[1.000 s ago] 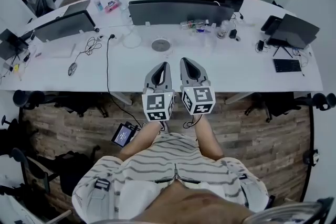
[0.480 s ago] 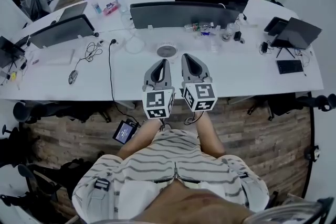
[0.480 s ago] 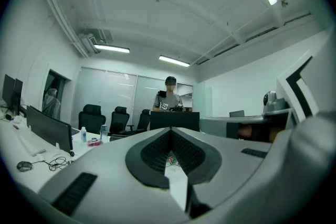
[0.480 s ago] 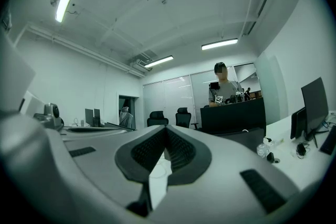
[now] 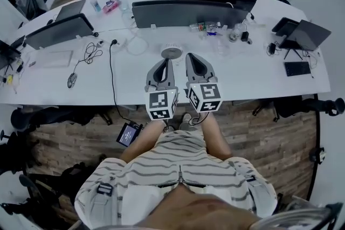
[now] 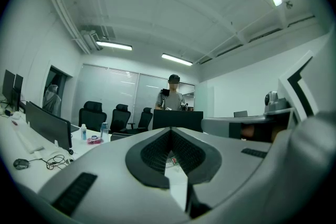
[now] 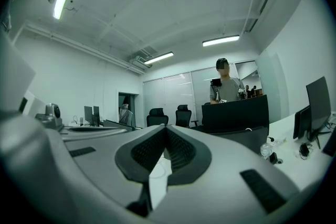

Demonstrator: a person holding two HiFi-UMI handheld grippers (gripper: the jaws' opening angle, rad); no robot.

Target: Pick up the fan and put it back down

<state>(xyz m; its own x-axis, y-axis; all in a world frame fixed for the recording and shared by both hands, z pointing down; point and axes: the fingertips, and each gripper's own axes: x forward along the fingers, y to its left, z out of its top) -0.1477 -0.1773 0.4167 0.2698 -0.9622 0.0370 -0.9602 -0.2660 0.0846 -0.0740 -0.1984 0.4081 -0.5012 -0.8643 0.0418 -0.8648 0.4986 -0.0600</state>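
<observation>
Both grippers have closed in on the desk [image 5: 253,72] since a second ago, and their tips now reach over its near edge. Your left gripper [image 5: 166,62] has its jaws together with nothing between them. Your right gripper [image 5: 192,56] is the same, closed and empty. They sit side by side, pointing level. The fan [image 5: 171,53] stands on the desk just ahead of the left gripper's tip, slightly to its right, and left of the right gripper's tip. Neither gripper holds it. The monitor [image 5: 186,12] is farther ahead, beyond the fan.
</observation>
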